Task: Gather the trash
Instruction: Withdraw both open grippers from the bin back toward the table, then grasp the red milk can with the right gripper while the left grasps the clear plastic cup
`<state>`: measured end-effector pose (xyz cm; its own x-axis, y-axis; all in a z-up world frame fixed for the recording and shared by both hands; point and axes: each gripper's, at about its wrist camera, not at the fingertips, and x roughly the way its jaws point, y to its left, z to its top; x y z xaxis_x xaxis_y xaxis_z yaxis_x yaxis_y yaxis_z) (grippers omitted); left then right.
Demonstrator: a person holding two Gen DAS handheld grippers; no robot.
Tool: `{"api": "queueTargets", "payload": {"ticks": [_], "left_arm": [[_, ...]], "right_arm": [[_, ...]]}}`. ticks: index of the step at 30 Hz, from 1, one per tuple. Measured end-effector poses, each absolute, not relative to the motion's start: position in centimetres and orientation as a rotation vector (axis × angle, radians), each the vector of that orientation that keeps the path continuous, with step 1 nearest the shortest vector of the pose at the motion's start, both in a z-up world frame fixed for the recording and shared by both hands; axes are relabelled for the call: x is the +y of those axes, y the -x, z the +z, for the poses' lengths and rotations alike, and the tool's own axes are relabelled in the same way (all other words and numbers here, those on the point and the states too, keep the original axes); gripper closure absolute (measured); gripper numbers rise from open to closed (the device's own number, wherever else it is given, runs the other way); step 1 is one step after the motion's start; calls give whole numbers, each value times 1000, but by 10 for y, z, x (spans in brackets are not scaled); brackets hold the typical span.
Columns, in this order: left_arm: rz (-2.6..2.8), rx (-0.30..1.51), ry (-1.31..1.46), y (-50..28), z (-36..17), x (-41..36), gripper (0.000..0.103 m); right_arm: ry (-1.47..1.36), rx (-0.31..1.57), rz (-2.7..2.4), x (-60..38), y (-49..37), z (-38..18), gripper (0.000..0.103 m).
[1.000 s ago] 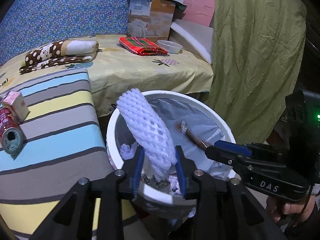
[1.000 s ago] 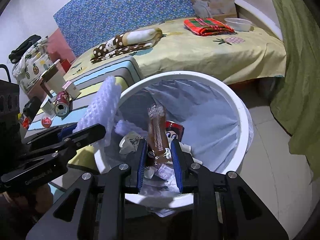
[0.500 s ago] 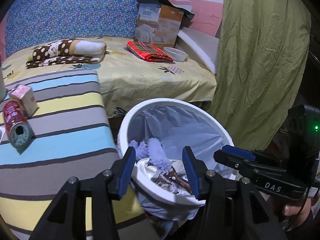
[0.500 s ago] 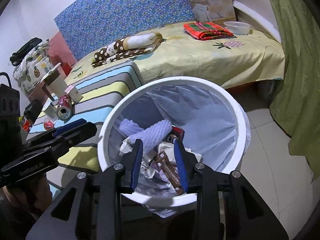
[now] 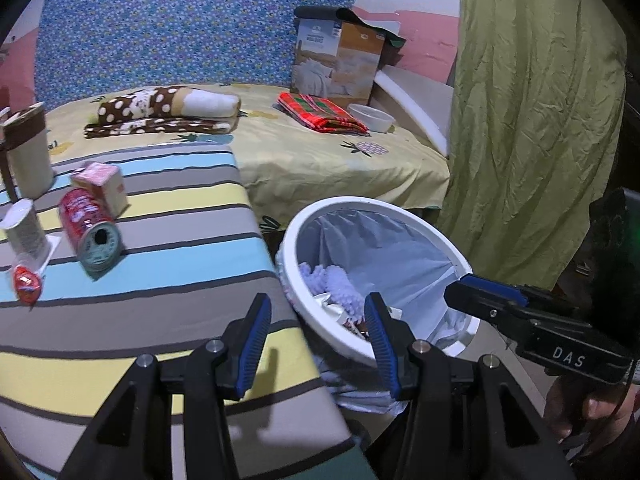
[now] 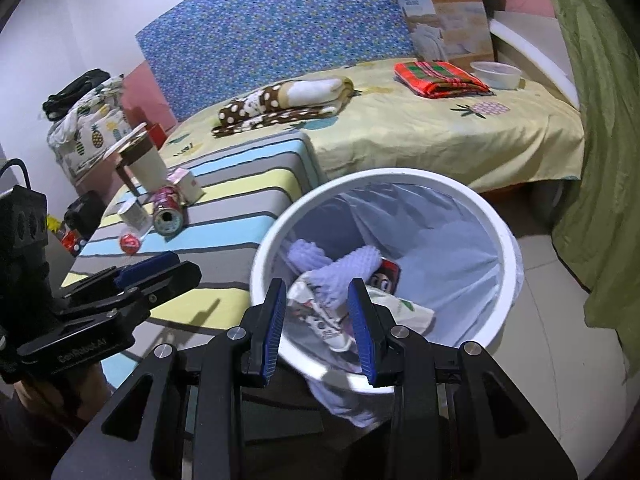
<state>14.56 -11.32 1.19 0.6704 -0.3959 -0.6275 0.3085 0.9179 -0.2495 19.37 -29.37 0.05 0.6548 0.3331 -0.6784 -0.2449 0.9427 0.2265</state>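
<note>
A white bin (image 5: pixel 400 208) (image 6: pixel 400 174) with a pale liner stands between the striped table and the bed. A white foam net (image 5: pixel 340 284) (image 6: pixel 352 264) lies inside it among wrappers and a red can (image 6: pixel 386 274). My left gripper (image 5: pixel 316 320) (image 6: pixel 160 268) hangs open and empty over the bin's near-left rim and the table corner. My right gripper (image 6: pixel 318 300) (image 5: pixel 480 292) is open and empty above the bin's near edge. On the striped table (image 5: pixel 180 272) lie a red can (image 5: pixel 90 228) (image 6: pixel 168 210), a pink carton (image 5: pixel 102 186), a white cup (image 5: pixel 24 228) and a small red round piece (image 5: pixel 26 282).
A brown-sleeved paper cup (image 5: pixel 26 152) stands at the table's far left. Behind is a bed with a yellow sheet (image 5: pixel 320 160), folded cloths, a cardboard box (image 5: pixel 336 64) and a bowl (image 5: pixel 370 118). A green curtain (image 5: pixel 532 120) hangs right of the bin. A hand (image 5: pixel 588 412) grips the right tool.
The left gripper let go of the foam net and the right gripper let go of the brown wrapper. Both fell into the bin. Both grippers opened and drew back toward the striped table.
</note>
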Motion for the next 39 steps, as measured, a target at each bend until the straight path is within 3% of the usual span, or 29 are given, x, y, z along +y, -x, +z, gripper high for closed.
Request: {"api": "queueTargets", "payload": {"ticks": [12,21,39], "left_arm": [[-282,717,158,-121,11,-65,53],[-175,715,190,-113,6,-20,53],[34,716,237,-130,-5,65,52]], "right_arm": [[-81,778,430,-251,-190,5,68],[-56,768,499,-220,-191,9,50],[29,783,605,-167,-216,6,50]]}}
